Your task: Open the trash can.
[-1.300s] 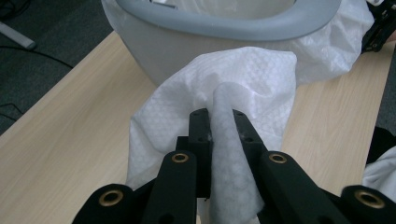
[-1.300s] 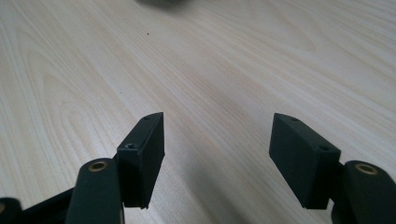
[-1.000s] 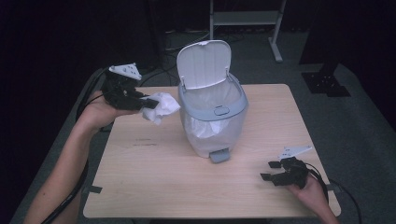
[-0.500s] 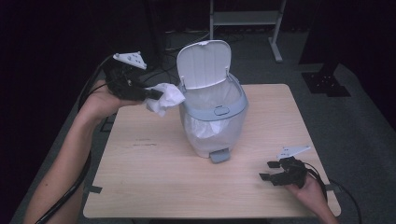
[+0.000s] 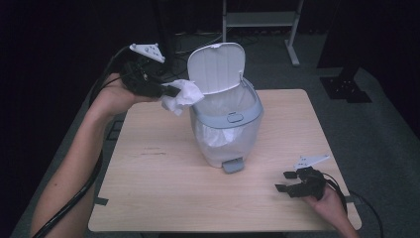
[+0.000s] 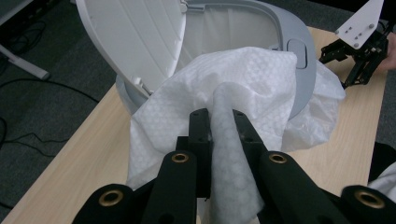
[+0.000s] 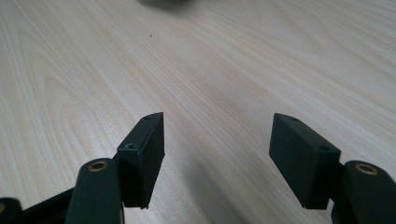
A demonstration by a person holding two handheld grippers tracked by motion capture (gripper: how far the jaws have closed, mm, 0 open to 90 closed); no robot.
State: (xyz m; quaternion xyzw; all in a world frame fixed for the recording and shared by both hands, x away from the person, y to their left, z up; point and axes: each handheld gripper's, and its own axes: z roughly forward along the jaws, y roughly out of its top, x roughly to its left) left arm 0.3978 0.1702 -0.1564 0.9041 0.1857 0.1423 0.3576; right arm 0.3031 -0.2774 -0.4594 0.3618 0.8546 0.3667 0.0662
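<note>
Item: white crumpled paper towel (image 5: pixel 182 95) with embossed dotted texture, pinched tight in the left gripper (image 5: pixel 168 90) and held in the air just beside the rim of the grey pedal bin (image 5: pixel 229 130), whose lid stands open. Its lower end is hidden behind the jaws in the left gripper view; bunched, it runs from the gripper toward the bin mouth. Right gripper (image 5: pixel 289 184): low at the desk (image 5: pixel 158 173), jaws wide apart, holding nothing.

My pale wooden table (image 5: pixel 163 198) stands on grey carpet (image 5: pixel 386 144) in a dark room, a grey metal frame (image 5: pixel 257 20) and black cables (image 5: pixel 198 39) behind it.
</note>
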